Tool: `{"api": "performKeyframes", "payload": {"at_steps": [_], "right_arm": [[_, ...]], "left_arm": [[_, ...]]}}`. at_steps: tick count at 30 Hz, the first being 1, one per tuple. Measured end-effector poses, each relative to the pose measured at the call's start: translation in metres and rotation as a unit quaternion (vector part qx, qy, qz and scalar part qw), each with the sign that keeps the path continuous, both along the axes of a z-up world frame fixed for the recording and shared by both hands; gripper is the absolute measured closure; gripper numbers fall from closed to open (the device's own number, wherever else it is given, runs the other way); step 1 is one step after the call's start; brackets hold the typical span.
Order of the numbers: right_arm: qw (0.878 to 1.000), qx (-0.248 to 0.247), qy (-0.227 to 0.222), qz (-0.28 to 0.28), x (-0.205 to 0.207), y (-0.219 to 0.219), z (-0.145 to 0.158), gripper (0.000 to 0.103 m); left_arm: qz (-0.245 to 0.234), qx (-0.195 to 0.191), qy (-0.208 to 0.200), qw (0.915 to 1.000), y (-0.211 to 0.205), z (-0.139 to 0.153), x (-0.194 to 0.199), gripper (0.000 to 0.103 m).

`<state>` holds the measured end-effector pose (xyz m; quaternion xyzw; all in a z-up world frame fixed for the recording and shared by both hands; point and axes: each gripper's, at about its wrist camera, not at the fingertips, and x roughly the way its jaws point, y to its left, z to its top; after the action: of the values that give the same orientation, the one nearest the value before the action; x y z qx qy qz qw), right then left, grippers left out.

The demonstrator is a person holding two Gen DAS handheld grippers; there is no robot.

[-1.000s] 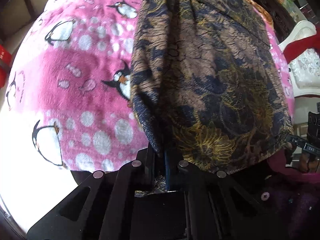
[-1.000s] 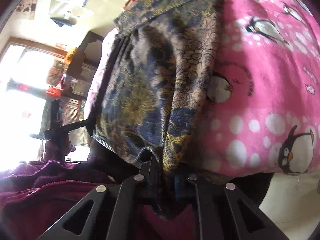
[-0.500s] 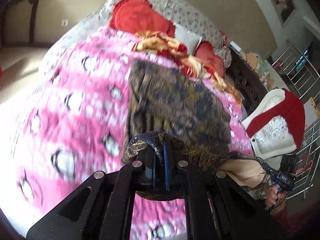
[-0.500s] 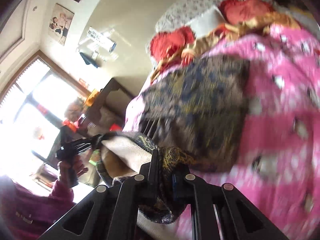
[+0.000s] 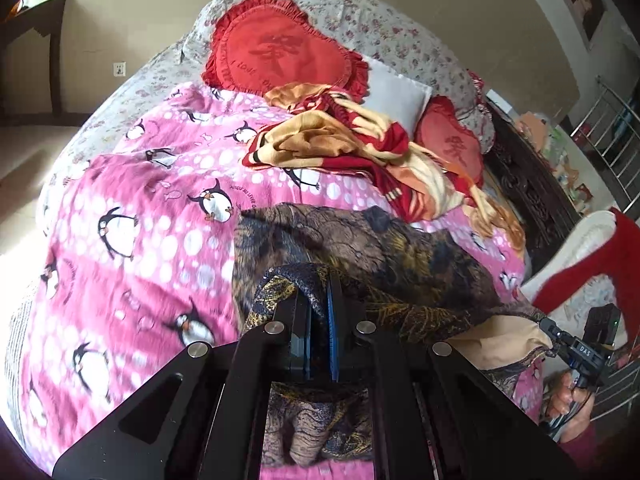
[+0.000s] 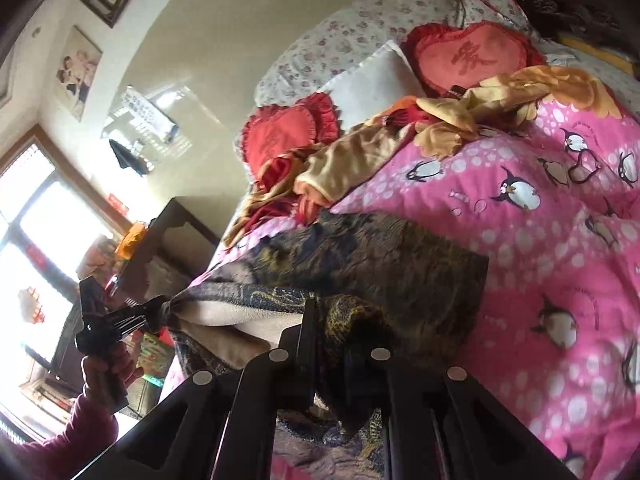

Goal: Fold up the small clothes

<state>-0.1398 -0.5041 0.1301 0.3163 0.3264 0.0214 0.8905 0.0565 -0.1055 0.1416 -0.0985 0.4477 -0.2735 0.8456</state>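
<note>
A dark patterned garment (image 5: 360, 248) in brown, navy and gold, with a beige lining, lies on the pink penguin blanket (image 5: 140, 220); its near hem is lifted. My left gripper (image 5: 320, 300) is shut on one corner of that hem. My right gripper (image 6: 326, 320) is shut on the other corner. The garment also shows in the right wrist view (image 6: 380, 256), its beige lining (image 6: 224, 320) stretched between the grippers. Each gripper shows in the other's view: the right one (image 5: 560, 340) and the left one (image 6: 160, 312), each pinching the hem.
A crumpled red and gold cloth (image 5: 352, 144) lies beyond the garment. Red heart cushions (image 5: 280, 52) and a white pillow (image 5: 396, 92) sit at the bed head. A dark carved bed frame (image 5: 532, 184) runs along the right. A dark wooden cabinet (image 6: 168, 240) stands past the bed's side.
Both grippers have lifted the garment's near hem up and back from the blanket. The views have risen from close on the cloth to show the whole bed.
</note>
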Motion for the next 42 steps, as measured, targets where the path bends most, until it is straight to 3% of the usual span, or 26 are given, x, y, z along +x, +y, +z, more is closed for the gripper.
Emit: {"api": "performKeyframes", "payload": {"at_steps": [10,13,14,15,16,18,21,24,28,32,37,42], "right_arm": [[0.998,0.030,0.056,-0.030,0.067,-0.052,-0.046,0.095],[0.996,0.053,0.064,-0.030,0.070,-0.063,-0.050,0.091],[0.996,0.056,0.054,-0.033,0.065,-0.065,-0.046,0.088],[0.997,0.057,0.040,-0.034,0.058,-0.064,-0.040,0.084],[0.997,0.056,0.032,-0.033,0.052,-0.063,-0.035,0.082],[0.998,0.031,0.025,-0.044,0.039,-0.057,-0.023,0.070],[0.998,-0.024,0.004,-0.058,0.019,-0.047,-0.002,0.066],[0.999,-0.045,-0.022,0.006,0.010,-0.016,0.010,0.066],[0.987,-0.086,0.033,0.129,0.028,0.053,-0.021,0.066],[0.971,-0.139,0.080,0.176,0.049,0.090,-0.053,0.066],[0.974,-0.142,0.090,0.151,0.096,0.085,-0.070,0.067],[0.989,-0.138,0.010,0.057,0.132,0.054,-0.036,0.067]], "left_arm": [[0.001,0.036,0.027,0.9990,-0.038,-0.032,0.062,0.098],[-0.005,0.021,0.050,0.9985,-0.034,-0.036,0.069,0.092],[-0.005,0.016,0.049,0.9987,-0.031,-0.032,0.068,0.089],[-0.004,0.011,0.043,0.9990,-0.027,-0.028,0.066,0.073],[-0.001,0.011,0.028,0.9995,-0.022,-0.020,0.062,0.049],[0.002,0.009,-0.001,1.0000,-0.012,-0.007,0.052,0.039],[-0.013,0.032,-0.031,0.9989,-0.006,0.006,0.030,0.039],[-0.057,0.066,-0.045,0.9952,-0.010,0.000,0.002,0.039],[-0.124,0.141,-0.027,0.9819,-0.032,-0.037,-0.029,0.039],[-0.147,0.194,-0.020,0.9696,-0.055,-0.066,-0.032,0.039],[-0.139,0.191,0.007,0.9716,-0.078,-0.075,0.005,0.039],[-0.090,0.106,-0.018,0.9901,-0.079,-0.032,0.049,0.039]]}}
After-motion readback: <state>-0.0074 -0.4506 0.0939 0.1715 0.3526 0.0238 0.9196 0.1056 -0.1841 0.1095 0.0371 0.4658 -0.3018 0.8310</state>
